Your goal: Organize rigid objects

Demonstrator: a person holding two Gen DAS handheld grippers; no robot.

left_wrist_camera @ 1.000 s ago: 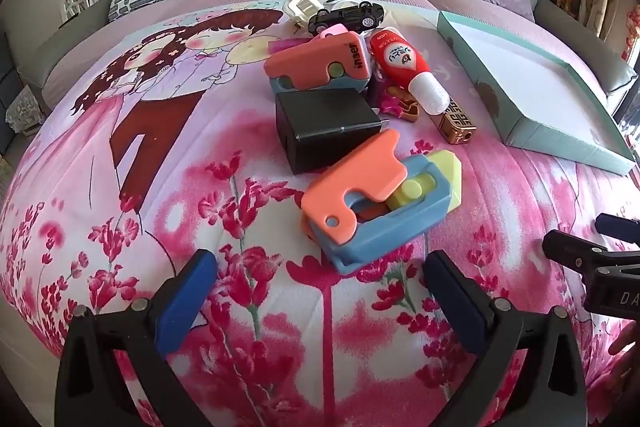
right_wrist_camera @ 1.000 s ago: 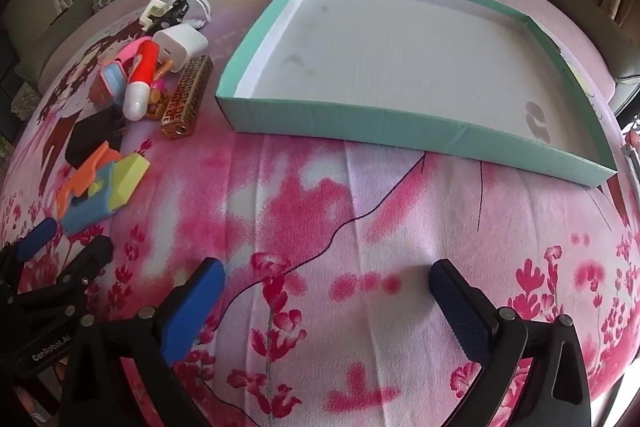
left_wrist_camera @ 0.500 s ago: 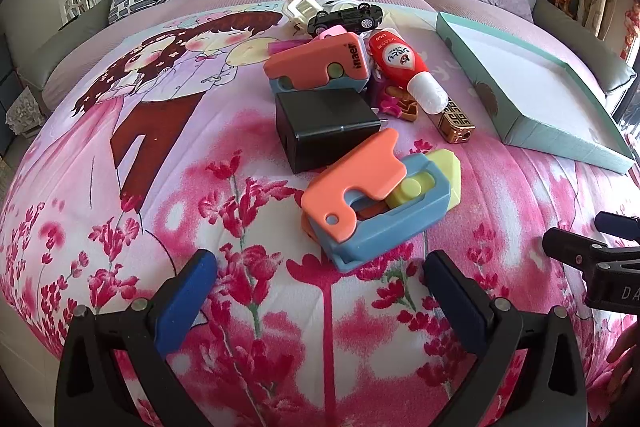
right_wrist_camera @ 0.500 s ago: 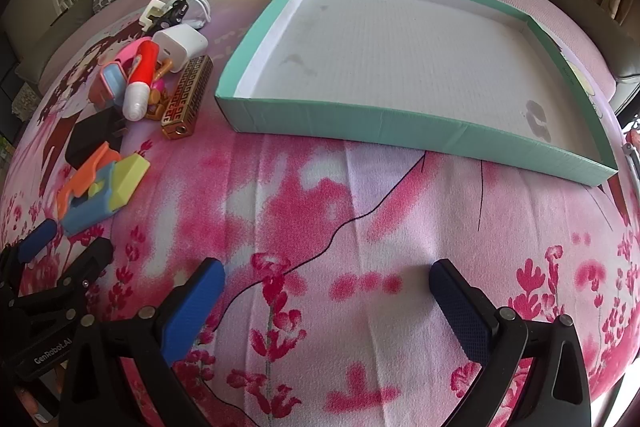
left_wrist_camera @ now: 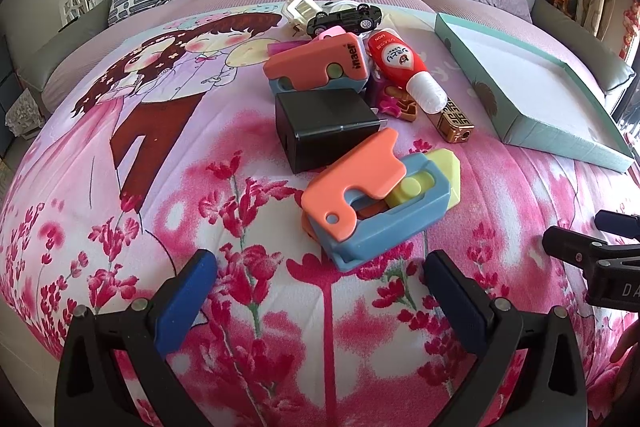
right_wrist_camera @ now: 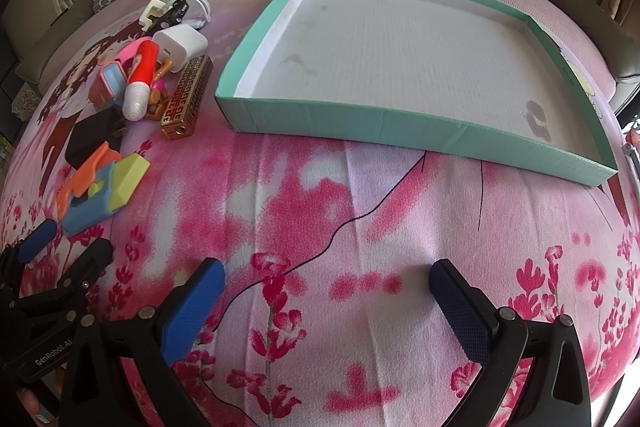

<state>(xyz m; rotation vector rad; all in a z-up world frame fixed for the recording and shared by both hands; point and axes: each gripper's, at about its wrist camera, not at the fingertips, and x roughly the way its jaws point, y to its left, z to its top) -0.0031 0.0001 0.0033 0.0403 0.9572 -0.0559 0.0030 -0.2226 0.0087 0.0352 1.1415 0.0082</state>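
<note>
The orange and blue toy (left_wrist_camera: 380, 193) is lying flat on the bed cover (left_wrist_camera: 200, 211), right ahead of the left tool (left_wrist_camera: 320, 291), just beyond its fingertips and between their lines, touching neither pad. The left tool is standing wide, both blue pads apart, gripping nothing. Just past the toy, a black charger block (left_wrist_camera: 326, 125) is sitting against its far edge. Beyond that, a second orange toy (left_wrist_camera: 320, 63) is resting, and a red bottle with a white cap (left_wrist_camera: 404, 71) is lying to its right, cap pointing toward the tool. A gold lighter (left_wrist_camera: 454, 121) is lying just beside the cap. Farthest off, a black toy car (left_wrist_camera: 346, 19) is parked beside a white plug (left_wrist_camera: 302, 7).

Over to the right tool (right_wrist_camera: 326, 301): it is hovering wide over bare cover, holding nothing. The teal tray (right_wrist_camera: 400, 127) is sitting well ahead of it, white floor showing, nothing inside. The pile of toys is sitting off to its left, the white charger cube (right_wrist_camera: 182, 43) at the back.
</note>
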